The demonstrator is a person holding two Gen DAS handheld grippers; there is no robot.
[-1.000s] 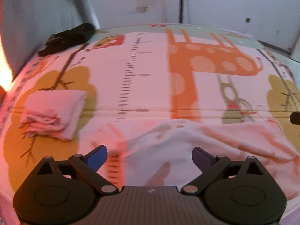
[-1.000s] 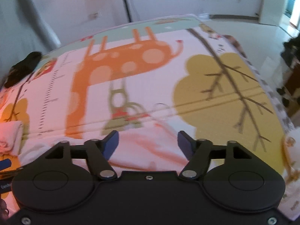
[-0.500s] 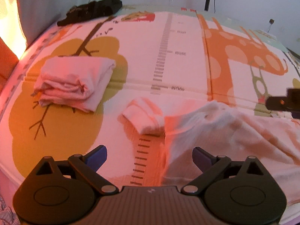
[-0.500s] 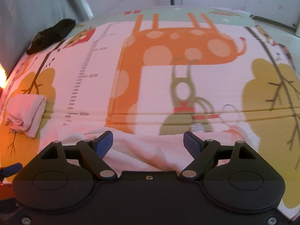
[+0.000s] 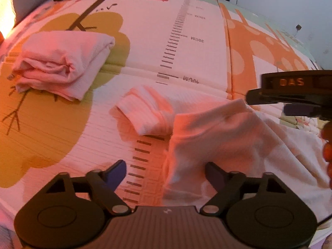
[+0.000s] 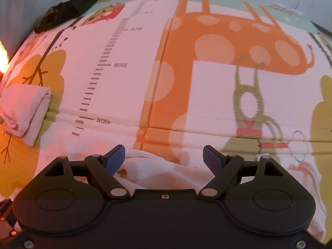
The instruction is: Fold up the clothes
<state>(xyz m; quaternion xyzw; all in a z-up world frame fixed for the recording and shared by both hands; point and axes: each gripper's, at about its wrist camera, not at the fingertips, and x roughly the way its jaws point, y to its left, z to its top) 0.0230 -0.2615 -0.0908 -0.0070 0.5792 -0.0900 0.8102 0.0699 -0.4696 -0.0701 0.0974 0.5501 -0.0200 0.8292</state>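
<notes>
Both tongs unclenched above the pale shirt [image 5: 238,137], left gripper [image 5: 166,173] closing, right gripper [image 6: 164,158] holding nothing.

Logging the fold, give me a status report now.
Left gripper closing over unfolded garment, no grip yet. Right gripper open above it. Folded pile set aside left. Nothing in the way.

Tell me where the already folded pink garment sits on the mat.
The folded pink garment lies at the left of both wrist views, on the mat's yellow tree print, left of the ruler marks and apart from the unfolded garment.
</notes>
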